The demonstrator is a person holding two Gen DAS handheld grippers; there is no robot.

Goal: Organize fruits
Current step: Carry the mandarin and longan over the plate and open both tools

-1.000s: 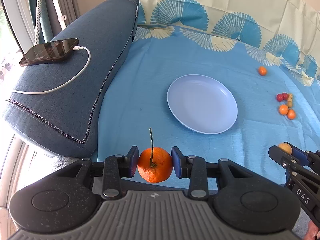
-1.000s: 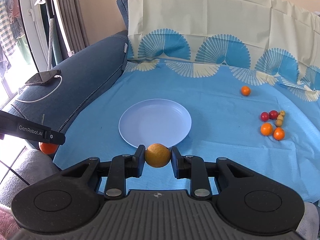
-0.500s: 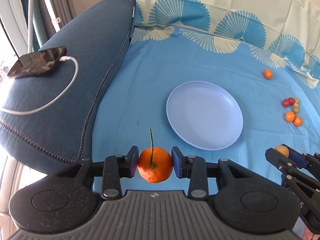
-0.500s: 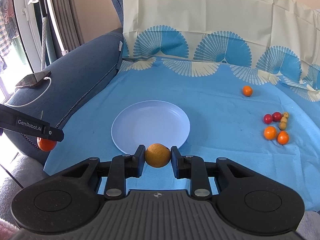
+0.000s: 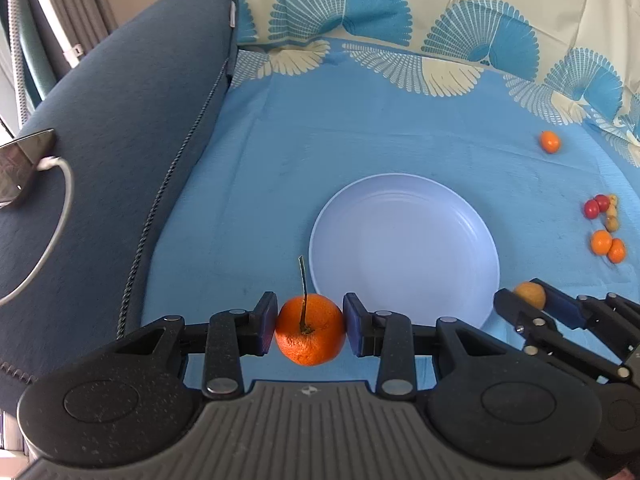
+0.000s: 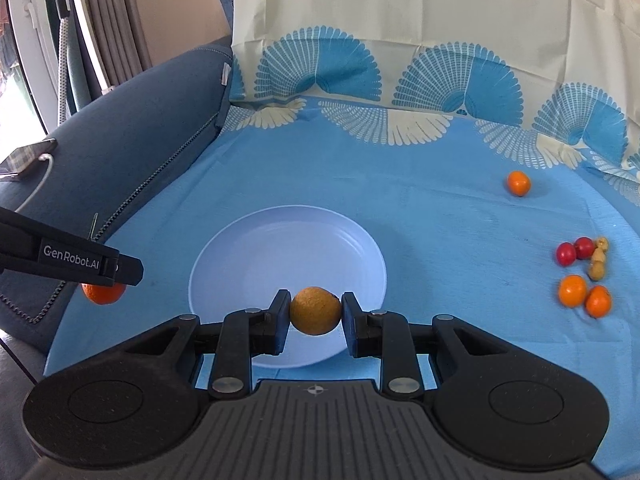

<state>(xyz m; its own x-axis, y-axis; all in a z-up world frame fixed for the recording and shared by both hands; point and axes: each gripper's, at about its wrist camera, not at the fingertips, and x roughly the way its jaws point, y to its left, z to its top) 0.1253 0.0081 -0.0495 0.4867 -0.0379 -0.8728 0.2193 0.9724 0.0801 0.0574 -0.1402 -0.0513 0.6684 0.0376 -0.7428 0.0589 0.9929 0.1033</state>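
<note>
Just above and right of the left hand-held gripper, which grips a stemmed orange, lies the plate. At lower center of the right view, the right hand-held gripper clamps a dull orange fruit over the plate's near rim, so it is nearer.

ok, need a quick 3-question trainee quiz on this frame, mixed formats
1. True or false: the plate already holds fruit.
2. What does the left gripper hold? A) stemmed orange B) red cherry C) phone
3. Fill in: the right gripper is shut on a dull yellow-brown ____.

Key: 1 false; 2 A; 3 fruit. Loose fruit still lies on the blue cloth.
</note>
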